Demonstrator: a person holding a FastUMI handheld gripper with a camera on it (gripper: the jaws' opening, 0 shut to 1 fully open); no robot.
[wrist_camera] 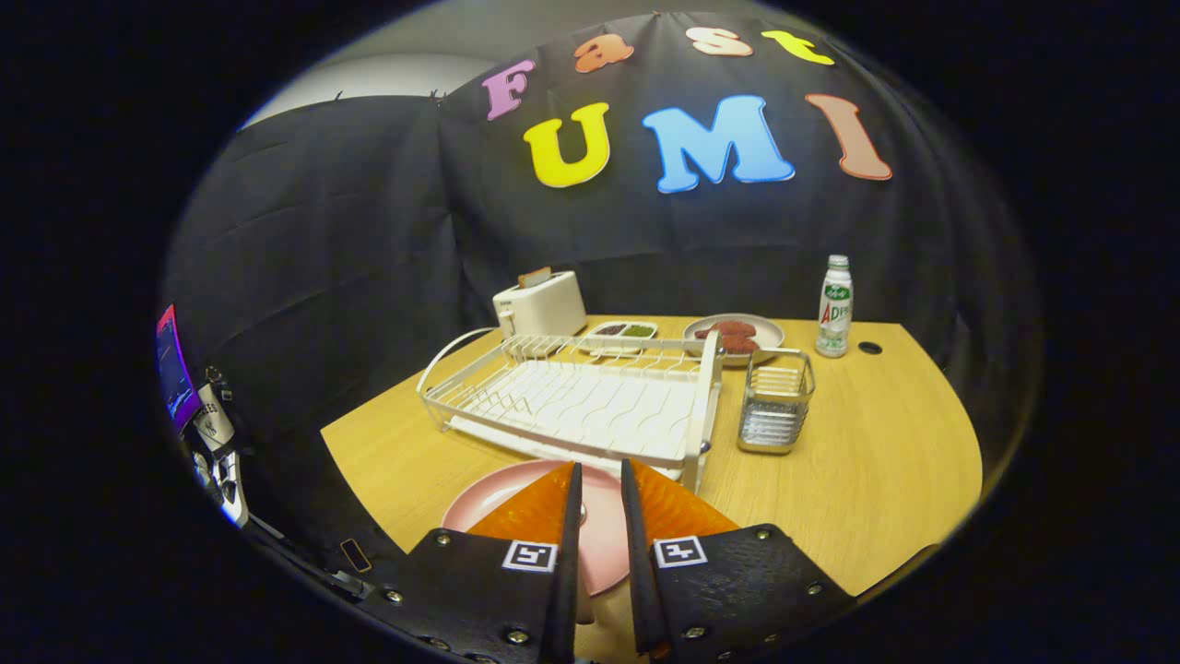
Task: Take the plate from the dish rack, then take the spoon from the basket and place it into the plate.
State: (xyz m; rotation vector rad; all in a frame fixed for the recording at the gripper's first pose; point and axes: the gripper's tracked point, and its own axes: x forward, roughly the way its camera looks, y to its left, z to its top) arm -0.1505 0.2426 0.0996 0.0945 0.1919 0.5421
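The gripper (599, 480) fingers sit close together over the pink plate (489, 503) on the wooden table (876, 461); maybe something small is between them. Beyond stand the dish rack (572, 397), basket (774, 401), toaster (541, 304) and bottle (835, 307).

The gripper (601, 480) hung over the pink plate (498, 498) with its fingers nearly closed, and the dish rack (572, 401) stood just ahead, blocking the straight way forward. Bare table (876, 461) lay open around the wire basket (776, 401) beside the rack. The toaster (540, 304), two food dishes (735, 334) and a bottle (835, 307) lined the far edge.
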